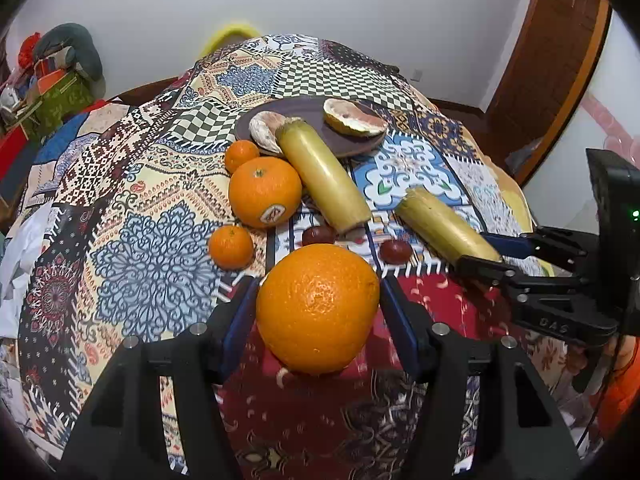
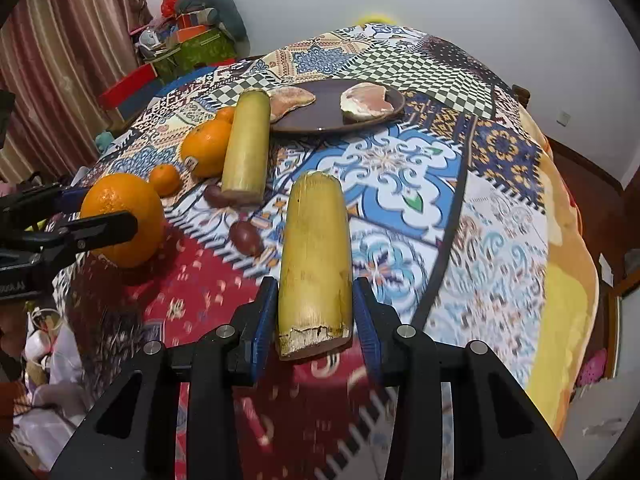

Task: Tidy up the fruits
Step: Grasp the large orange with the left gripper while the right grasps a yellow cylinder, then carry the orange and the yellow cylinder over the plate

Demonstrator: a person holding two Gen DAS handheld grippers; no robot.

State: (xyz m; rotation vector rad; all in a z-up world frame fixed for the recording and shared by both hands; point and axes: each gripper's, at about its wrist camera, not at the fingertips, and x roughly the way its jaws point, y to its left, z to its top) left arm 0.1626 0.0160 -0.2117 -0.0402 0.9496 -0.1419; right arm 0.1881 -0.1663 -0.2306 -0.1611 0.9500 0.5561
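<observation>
Both tongs are mid-carry above the patterned surface (image 1: 160,216), the left tongs (image 1: 318,304) clamped on a large orange (image 1: 318,308), the right tongs (image 2: 316,312) clamped on a sugarcane piece (image 2: 316,256), each probably next needing a spot beside its like.

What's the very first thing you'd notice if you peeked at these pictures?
The big orange jumps out first, gripped in the left claw right up front, above the colourful patchwork tablecloth. Next comes the yellow sugarcane piece clamped in the right claw, pointing toward the table's middle. Farther back, a second cane piece leans on the brown plate, beside smaller oranges.
</observation>
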